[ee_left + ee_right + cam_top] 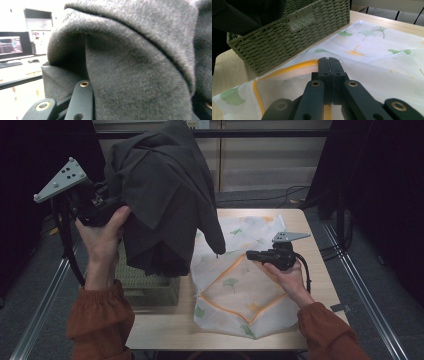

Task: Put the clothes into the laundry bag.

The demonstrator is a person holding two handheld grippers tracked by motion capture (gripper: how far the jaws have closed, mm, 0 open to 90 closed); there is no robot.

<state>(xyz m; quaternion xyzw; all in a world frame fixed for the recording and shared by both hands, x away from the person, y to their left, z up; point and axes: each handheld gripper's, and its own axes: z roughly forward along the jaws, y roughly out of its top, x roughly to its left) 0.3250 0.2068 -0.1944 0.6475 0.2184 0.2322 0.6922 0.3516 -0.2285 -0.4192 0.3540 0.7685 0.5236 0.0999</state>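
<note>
Dark grey garment (160, 195); green woven basket (287, 37); white bag (240, 290), green leaf print, orange trim.

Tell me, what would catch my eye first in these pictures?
First, the big dark grey cloth hanging in the air at the left, gripped by the left tongs above a green woven basket. Next, the white mesh bag printed with ginkgo leaves, spread across the wooden table, where the right tongs pinch its orange-edged opening.

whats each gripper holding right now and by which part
The left gripper holds the dark grey garment by a bunched fold, lifted above the basket. The right gripper pinches the yellow-trimmed opening edge of the leaf-print bag.
</note>
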